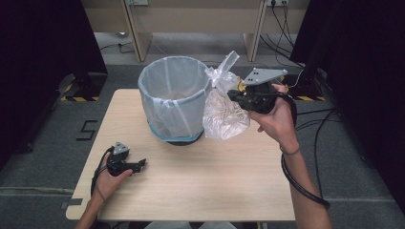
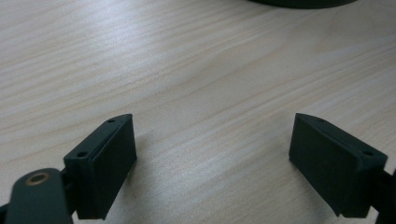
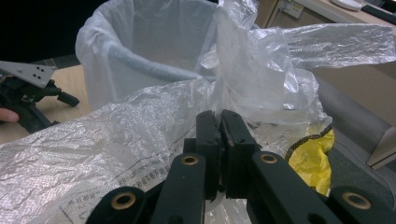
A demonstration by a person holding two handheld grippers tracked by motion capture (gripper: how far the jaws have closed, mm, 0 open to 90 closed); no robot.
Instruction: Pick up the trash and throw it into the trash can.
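With right gripper clamped on bag neck, bag to be lifted over bin rim w/o snagging liner; left gripper idle, jaws apart, on bench.

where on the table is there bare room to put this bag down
The near right of the table, between the bin and the front edge, is bare. So is the far left corner beside the bin. It is crowded where the bag, held by the right gripper, hangs against the bin, and around the left gripper.
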